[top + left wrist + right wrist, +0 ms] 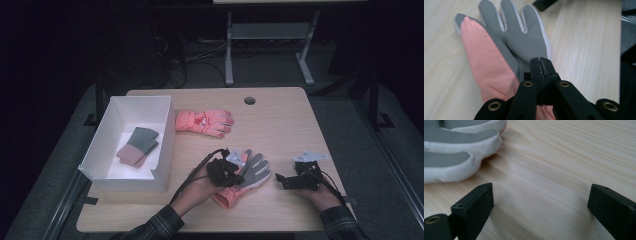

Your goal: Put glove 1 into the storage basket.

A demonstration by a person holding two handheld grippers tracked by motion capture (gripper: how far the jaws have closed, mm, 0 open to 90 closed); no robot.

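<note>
A pink glove with a grey palm (254, 172) lies palm up near the table's front edge, fingers pointing away from the person. My left gripper (236, 174) sits over its palm (524, 42), jaws shut tip to tip (541, 62); I see no fabric between them. My right gripper (280, 181) rests on the bare wood to the right of the glove. In the right gripper view it (539, 205) stands wide open with nothing between its jaws, and the glove's white-edged fingertips (456, 152) lie just ahead to the left.
A second pink glove (202, 121) lies farther back, beside a white box (166, 135) at the table's left. Inside the box lies a grey and dusty-pink pair of gloves (137, 146). A round cable hole (249, 100) sits near the far edge of the table.
</note>
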